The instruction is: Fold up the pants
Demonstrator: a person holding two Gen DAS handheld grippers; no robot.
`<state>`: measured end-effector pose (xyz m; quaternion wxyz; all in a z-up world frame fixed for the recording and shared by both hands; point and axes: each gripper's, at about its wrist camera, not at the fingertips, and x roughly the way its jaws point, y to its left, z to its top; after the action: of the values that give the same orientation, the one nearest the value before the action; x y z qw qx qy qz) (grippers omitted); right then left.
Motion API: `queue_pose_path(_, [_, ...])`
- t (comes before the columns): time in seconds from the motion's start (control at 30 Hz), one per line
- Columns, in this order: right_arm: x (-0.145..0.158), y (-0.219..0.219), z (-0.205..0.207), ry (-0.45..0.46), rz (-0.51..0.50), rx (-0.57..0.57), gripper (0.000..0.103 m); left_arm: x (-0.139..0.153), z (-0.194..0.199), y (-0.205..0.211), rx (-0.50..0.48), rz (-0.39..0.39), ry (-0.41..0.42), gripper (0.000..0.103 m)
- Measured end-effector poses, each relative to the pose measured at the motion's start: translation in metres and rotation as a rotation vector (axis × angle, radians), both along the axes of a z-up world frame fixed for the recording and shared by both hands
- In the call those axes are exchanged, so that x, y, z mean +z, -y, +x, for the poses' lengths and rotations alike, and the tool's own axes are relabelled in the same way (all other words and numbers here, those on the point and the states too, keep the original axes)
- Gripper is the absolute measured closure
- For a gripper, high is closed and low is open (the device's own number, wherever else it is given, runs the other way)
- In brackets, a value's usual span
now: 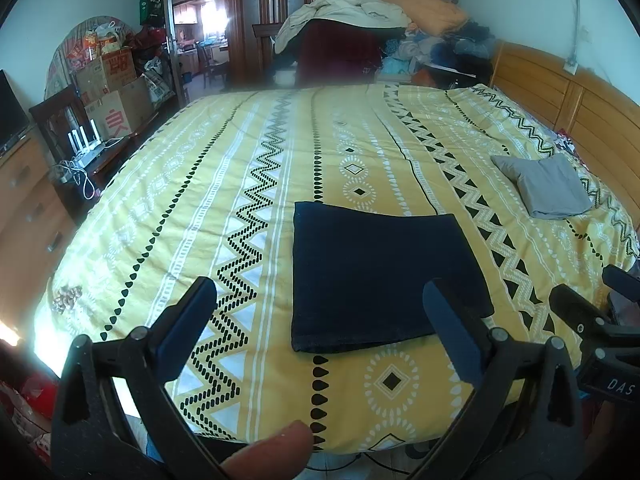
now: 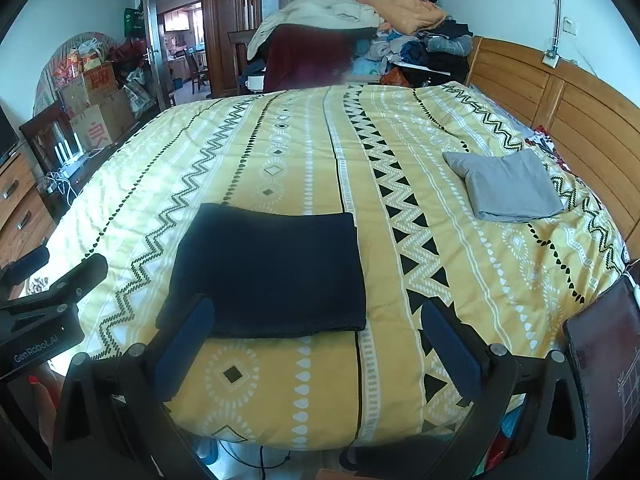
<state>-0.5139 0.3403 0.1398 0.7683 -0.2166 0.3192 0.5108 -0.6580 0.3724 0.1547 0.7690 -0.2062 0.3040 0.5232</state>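
A wide bed under a yellow quilt printed with black and white zigzags and diamonds point(image 1: 224, 208) point(image 2: 280, 152) fills both views, with a slatted wooden headboard point(image 1: 560, 100) point(image 2: 560, 96) along its right side. Beyond its far edge rises a heap of mixed clothes and bedding topped by a cream cover and an orange pillow point(image 1: 372, 24) point(image 2: 360, 20), and stacked cardboard boxes point(image 1: 112, 92) point(image 2: 96, 108) stand at the far left beside a doorway.

The dark navy pants, folded into a flat rectangle point(image 1: 380, 276) point(image 2: 272, 272), lie on the quilt near the bed's near edge, ahead of both tools and touched by neither. Well apart from them, toward the headboard, rests a folded grey cloth point(image 1: 548, 188) point(image 2: 508, 184).

The left claw point(image 1: 320, 332) hangs above the near edge with its blue-padded jaws spread wide and nothing between them; a person's fingertip point(image 1: 272, 456) shows at the bottom of its view. The right claw point(image 2: 316, 348) is likewise spread wide and empty, level with the pants' near edge. Each claw appears at the edge of the other's view.
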Motion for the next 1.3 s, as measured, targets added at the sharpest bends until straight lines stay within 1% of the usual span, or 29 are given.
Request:
queue_pose_path(0.1, [0.002, 0.001, -0.002, 0.008, -0.002, 0.001, 0.0, -0.001, -0.001, -0.002, 0.001, -0.016, 0.006, 0.0])
queue_pose_path(0.67, [0.006, 0.009, 0.003, -0.005, -0.001, -0.012, 0.0, -0.004, 0.009, 0.007, -0.04, -0.03, -0.011, 0.0])
queue_pose_path(1.03, [0.006, 0.013, 0.005, -0.008, -0.005, -0.013, 0.0, -0.006, 0.013, 0.011, -0.049, -0.022, -0.025, 0.0])
queue_pose_path(1.3, [0.005, 0.011, 0.002, -0.008, -0.009, -0.007, 0.0, -0.007, 0.011, 0.009, -0.041, -0.024, -0.021, 0.0])
